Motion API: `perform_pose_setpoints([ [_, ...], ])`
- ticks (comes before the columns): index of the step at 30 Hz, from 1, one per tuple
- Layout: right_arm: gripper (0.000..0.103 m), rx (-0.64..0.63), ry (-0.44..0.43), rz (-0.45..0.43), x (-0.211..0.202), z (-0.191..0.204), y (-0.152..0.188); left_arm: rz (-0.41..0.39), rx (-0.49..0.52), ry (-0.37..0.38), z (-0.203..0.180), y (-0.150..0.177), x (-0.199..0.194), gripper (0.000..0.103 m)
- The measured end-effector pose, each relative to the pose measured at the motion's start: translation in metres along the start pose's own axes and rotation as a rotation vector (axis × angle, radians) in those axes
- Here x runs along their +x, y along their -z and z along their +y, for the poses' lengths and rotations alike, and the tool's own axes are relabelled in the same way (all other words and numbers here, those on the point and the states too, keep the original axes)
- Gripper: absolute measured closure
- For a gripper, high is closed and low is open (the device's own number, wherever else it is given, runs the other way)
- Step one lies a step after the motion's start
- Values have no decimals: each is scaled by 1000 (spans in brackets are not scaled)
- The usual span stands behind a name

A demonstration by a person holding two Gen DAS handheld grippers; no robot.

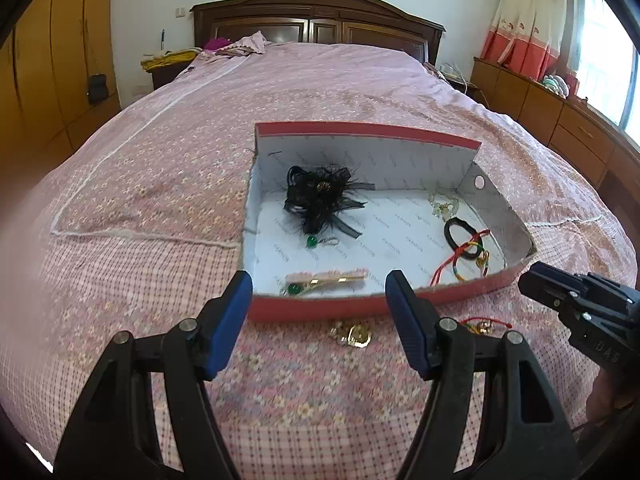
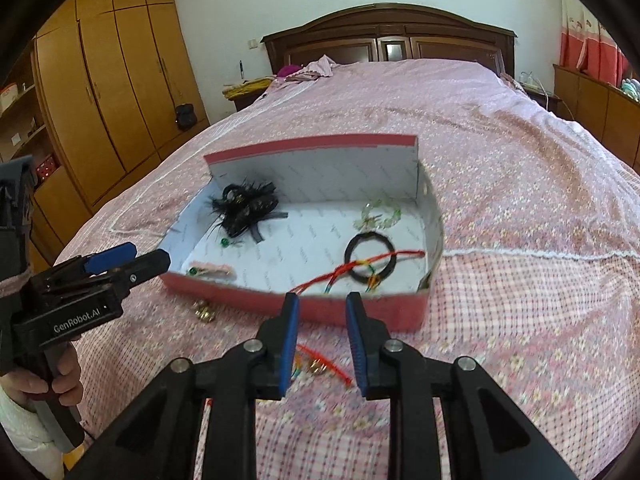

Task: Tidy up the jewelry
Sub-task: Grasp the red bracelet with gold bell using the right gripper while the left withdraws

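Observation:
A red box [image 1: 320,307] [image 2: 352,310] with a white inside lies on the pink bed. In it are a black feather hair piece [image 1: 320,196] [image 2: 246,208], a green bead earring [image 1: 312,241], a gold hair clip [image 1: 328,280], a black ring [image 1: 460,236] [image 2: 370,256] and red cord bracelets [image 1: 460,260] [image 2: 360,266]. A gold piece [image 1: 352,334] [image 2: 204,312] lies on the bed before the box, between the fingers of my open left gripper [image 1: 320,288]. A red cord bracelet [image 2: 320,364] [image 1: 484,325] lies between the fingers of my open right gripper [image 2: 322,312].
The pink bedspread [image 1: 280,92] stretches back to a dark wooden headboard [image 1: 316,20]. Wooden wardrobes [image 2: 108,80] stand at the left, and a low cabinet [image 1: 560,112] with curtains stands at the right.

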State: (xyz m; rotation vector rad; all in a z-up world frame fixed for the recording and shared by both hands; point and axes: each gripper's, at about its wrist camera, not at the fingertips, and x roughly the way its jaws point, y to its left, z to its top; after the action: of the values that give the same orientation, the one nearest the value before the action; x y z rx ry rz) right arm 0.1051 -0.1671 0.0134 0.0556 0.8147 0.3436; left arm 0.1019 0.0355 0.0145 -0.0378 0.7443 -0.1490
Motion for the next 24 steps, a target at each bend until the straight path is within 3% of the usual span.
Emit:
perform_pose_setpoints([
  [24,77,0,-27,130,26,15,38,44,-38,-34,21,34,0,42],
])
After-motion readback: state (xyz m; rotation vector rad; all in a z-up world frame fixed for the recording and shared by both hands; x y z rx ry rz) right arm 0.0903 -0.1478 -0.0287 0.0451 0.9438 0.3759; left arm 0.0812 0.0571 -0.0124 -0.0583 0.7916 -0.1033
